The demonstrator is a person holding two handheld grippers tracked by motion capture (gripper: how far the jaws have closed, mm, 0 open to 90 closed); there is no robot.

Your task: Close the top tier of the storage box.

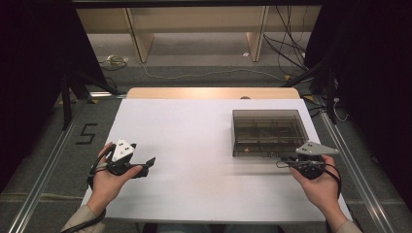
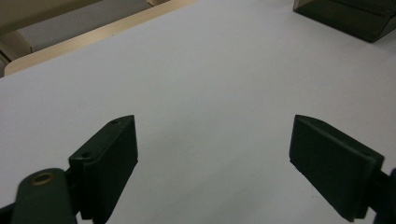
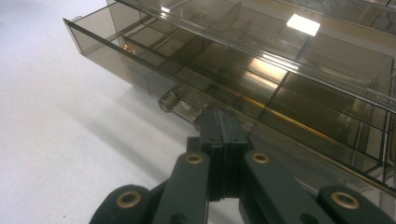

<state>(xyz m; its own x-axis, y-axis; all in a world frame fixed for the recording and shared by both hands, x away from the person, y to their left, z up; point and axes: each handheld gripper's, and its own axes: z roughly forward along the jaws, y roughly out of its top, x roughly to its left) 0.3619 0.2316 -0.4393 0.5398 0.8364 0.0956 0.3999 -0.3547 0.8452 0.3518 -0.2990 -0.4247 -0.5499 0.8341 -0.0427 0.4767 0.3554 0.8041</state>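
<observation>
Item: smoked plastic box (image 1: 268,132) with divided compartments, on the white table (image 1: 194,160), right half, near the person's edge.

Drawer (image 3: 224,88): appeared slightly pulled out, its compartments visible, its knob (image 3: 169,101) free.

Right gripper (image 3: 223,125): jaws pressed together at the drawer's front edge, beside the knob; whether anything was pinched could not be told.

Left gripper (image 2: 212,154): jaws wide apart, empty, over bare table, well apart from the box.

Progress: judged early; drawer barely open, most of the pull remaining.
</observation>
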